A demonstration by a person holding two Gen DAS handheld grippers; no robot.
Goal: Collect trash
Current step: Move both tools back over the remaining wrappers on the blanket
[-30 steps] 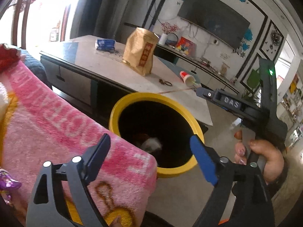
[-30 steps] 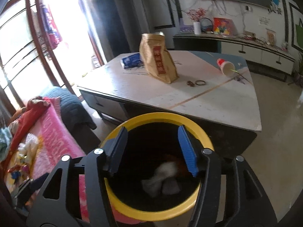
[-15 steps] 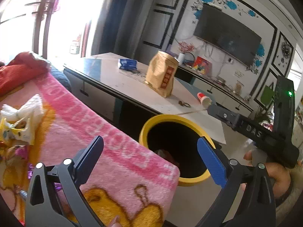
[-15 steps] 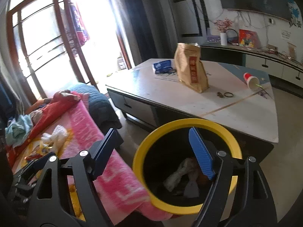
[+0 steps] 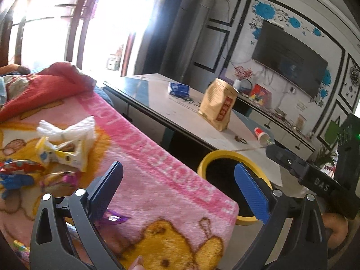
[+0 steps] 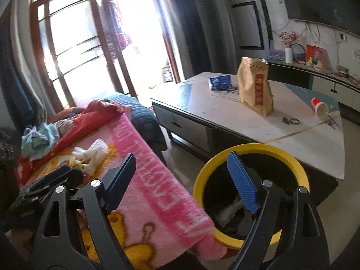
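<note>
Trash (image 5: 67,141), a loose heap of white tissue and wrappers, is seen up the pink blanket (image 5: 157,168) from its front corner, left of the yellow bin (image 6: 252,155). Left gripper (image 5: 180,186) is held wide and empty, nearer the heap; right gripper (image 6: 182,175), its jaws just opened with nothing between them, is placed by the bin.

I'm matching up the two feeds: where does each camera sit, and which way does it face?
Left wrist: sits on the left gripper, jaws open and empty, facing the pink blanket with its wrappers; the right gripper shows too.
Right wrist: sits on the right gripper, open and empty, facing the yellow bin.
Both share blanket, bin, table, brown bag.
</note>
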